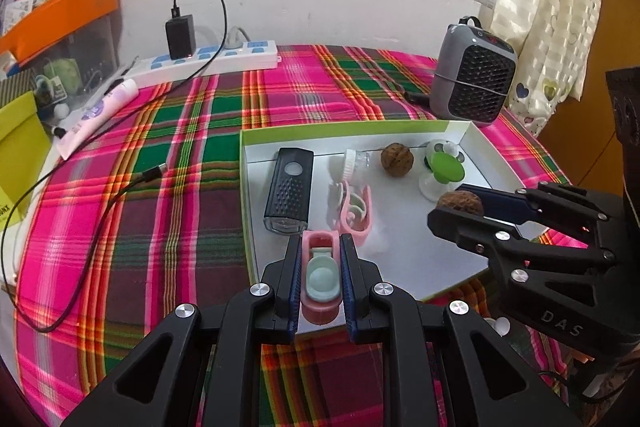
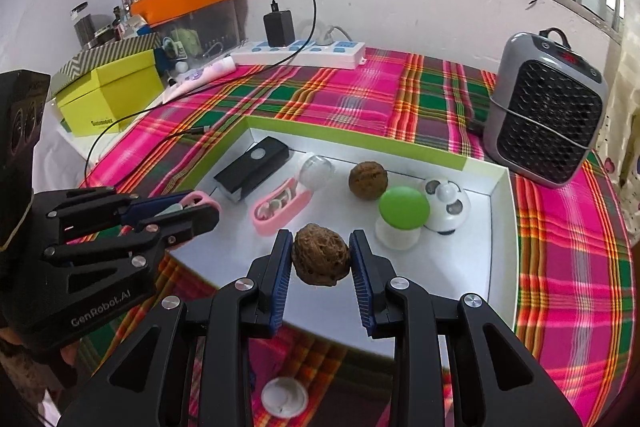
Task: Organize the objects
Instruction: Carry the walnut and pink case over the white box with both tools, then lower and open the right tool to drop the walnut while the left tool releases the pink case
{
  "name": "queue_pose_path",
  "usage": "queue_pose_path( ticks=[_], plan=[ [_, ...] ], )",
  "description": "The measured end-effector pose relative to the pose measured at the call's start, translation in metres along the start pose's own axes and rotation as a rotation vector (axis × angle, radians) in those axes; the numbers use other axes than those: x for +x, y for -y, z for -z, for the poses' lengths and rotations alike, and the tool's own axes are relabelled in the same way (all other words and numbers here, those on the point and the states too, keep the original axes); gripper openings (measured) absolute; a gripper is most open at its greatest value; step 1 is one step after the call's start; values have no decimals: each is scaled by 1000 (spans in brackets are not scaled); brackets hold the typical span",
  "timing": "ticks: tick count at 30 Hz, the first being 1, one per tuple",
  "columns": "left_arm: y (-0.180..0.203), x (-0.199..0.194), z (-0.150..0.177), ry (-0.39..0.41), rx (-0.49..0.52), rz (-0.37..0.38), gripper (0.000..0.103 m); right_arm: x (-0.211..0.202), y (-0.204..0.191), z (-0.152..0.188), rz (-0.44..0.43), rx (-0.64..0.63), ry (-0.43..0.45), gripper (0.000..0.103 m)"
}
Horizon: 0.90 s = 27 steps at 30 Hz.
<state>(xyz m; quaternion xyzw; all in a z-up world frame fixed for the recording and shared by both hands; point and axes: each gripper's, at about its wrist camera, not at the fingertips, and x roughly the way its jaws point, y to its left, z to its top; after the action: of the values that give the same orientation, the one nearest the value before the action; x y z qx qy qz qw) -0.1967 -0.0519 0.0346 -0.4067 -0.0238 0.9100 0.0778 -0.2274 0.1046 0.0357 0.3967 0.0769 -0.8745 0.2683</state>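
Left fingers clamp a smooth pink plastic case; right fingers clamp a wrinkled brown walnut.

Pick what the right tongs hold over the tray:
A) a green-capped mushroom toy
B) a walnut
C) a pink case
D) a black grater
B: in the right wrist view the right tongs pinch a walnut between their blue pads above the tray; the pink case sits in the left tongs.

Rough wrinkled walnut, woven plaid cloth, glossy pink, probably plastic, case, matt tray
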Motion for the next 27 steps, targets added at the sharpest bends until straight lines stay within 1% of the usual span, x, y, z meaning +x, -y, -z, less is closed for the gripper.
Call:
queue_pose_path(
  ticks=[12, 27],
  plan=[
    [-2, 15, -3, -23, 17, -1, 16, 25, 3, -9, 4, -7, -47, 31],
    [8, 24, -2, -42, 59, -2, 16, 40, 4, -10, 7, -22, -77, 31]
  ],
)
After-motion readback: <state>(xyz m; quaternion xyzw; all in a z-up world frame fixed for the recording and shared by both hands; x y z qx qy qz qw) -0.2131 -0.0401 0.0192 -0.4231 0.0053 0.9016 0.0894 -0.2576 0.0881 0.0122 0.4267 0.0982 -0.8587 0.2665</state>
